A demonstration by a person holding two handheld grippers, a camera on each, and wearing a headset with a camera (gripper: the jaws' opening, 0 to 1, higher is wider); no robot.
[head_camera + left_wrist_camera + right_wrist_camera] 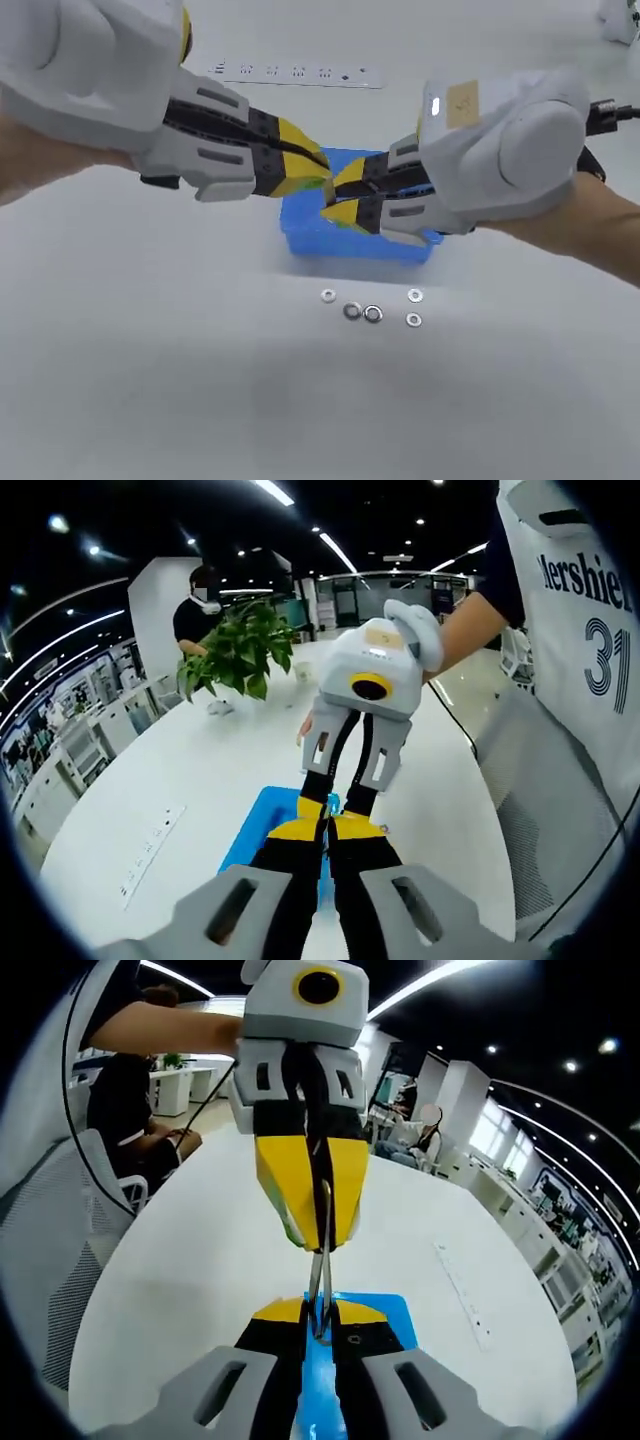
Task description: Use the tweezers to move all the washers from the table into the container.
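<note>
I have the two grippers tip to tip. The left gripper's [322,174] jaws are pressed onto the far end of the tweezers [320,1260], and the right gripper's [329,201] jaws pinch the near end, so the tool bridges them. The blue container [305,238] lies directly below the jaw tips, and five washers [372,314] lie on the table [150,350] below and nearer me. My worry is the hand-over: if either side releases early, I think the tweezers could twist or drop into the container

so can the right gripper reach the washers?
Probably. Right gripper and left gripper both seem shut on the tweezers over the container; once left lets go, washers lie bare on the table.
</note>
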